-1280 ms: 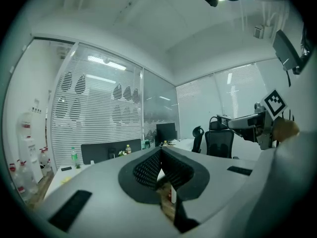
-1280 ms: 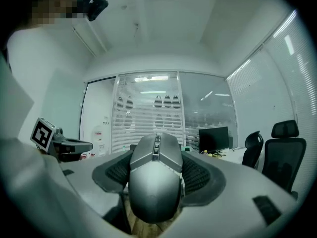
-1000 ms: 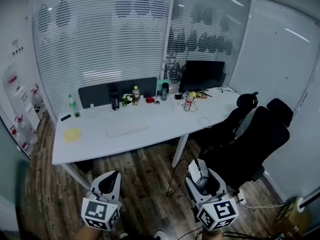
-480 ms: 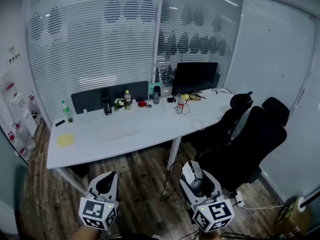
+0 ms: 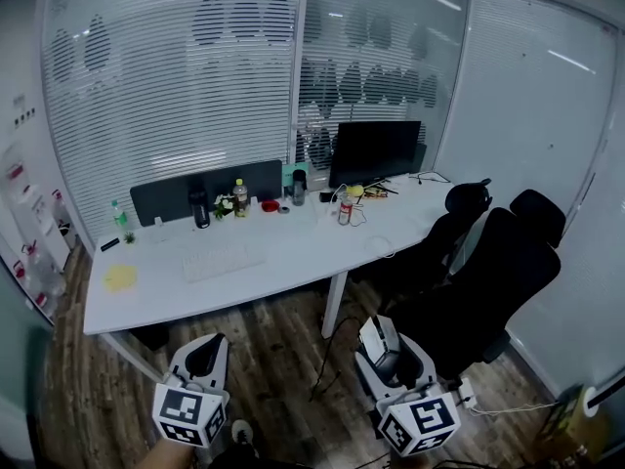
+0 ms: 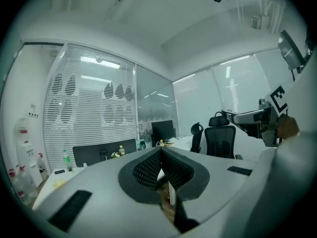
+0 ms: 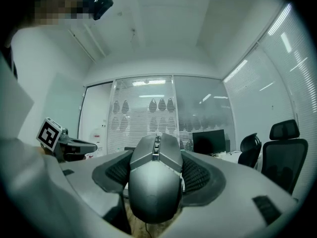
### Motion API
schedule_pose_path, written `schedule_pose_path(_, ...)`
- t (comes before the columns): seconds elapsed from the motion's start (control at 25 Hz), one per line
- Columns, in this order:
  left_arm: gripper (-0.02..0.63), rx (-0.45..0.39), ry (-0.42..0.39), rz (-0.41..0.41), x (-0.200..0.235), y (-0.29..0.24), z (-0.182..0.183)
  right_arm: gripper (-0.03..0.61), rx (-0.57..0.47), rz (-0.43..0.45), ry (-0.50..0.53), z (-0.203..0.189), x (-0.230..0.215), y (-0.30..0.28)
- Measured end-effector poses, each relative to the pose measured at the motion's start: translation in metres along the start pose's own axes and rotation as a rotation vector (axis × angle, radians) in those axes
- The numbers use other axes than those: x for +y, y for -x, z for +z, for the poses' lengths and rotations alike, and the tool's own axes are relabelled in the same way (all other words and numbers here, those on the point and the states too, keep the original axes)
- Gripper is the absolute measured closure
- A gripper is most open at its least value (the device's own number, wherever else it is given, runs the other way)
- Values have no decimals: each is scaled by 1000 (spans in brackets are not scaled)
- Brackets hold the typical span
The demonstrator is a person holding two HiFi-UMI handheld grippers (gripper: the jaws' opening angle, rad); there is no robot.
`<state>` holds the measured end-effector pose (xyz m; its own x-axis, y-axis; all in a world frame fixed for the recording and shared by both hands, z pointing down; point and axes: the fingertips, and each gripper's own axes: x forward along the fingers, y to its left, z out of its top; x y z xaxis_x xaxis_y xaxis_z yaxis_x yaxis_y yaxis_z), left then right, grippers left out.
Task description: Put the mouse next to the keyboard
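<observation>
**A:** What lies around the jaws?

**B:** Well ahead of both pairs stands a white desk (image 5: 293, 267), with wooden floor (image 5: 283, 345) between it and the jaw tips. On it, beyond the left gripper (image 5: 208, 352), lies a white keyboard (image 5: 223, 259). Further back are a dark divider panel (image 5: 161, 191), a black flask (image 5: 199, 204), a yellow-labelled bottle (image 5: 239, 196) and a black monitor (image 5: 376, 151). A yellow sheet or cloth (image 5: 120, 277) sits off to the left of the left jaws. Two black office chairs (image 5: 488, 281) stand just right of the right gripper (image 5: 383, 348), between it and the desk's right end.

**A:** And the mouse?

**B:** The grey mouse (image 7: 153, 182) sits between the right jaws, well apart from the keyboard. The padded jaws are clamped on its two flanks.

**A:** Which way does it point?

**B:** Its long axis runs along the jaws. The rounded back is nearest the gripper's camera. The scroll wheel and buttons face out past the jaw tips, towards the desk and the striped glass wall (image 5: 176, 86).

**A:** The left jaws?

**B:** They are clenched, tips touching, with nothing between them.

**A:** Any writing?

**B:** Each gripper's cube carries black-and-white square markers only. The bottle labels are too small to read.
</observation>
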<state>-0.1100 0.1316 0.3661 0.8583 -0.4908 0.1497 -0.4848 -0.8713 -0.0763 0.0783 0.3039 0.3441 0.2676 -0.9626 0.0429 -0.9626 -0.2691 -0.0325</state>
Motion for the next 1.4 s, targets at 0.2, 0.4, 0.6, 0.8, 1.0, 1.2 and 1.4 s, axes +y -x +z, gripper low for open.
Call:
schedule_pose_path(0.2,586,-37,43,-47,17,-31,3,284,-6,-26,6,3,-6,-23)
schedule_pose_path(0.4,586,-31,52,-40,49,-66,2,284,3,-54,24,6,-5,-59)
schedule_pose_path(0.6,586,-14,57,-53,87,-101,-1,284,9,-68,25,8,3,-103)
schedule_pose_path(0.8,586,26,61,-13,127,-131,-9,284,22,-86,24,6,4,-142)
schedule_pose_path(1.0,586,14,96,-22,158,-150,-9,284,43,-95,14,5,12,-181)
schedule_pose_path(1.2,586,-15,86,-33,192,-166,-2,284,36,-105,37,14,24,-218)
schedule_pose_path(1.4,586,-36,84,-51,224,-177,1,284,32,-116,45,18,41,-254)
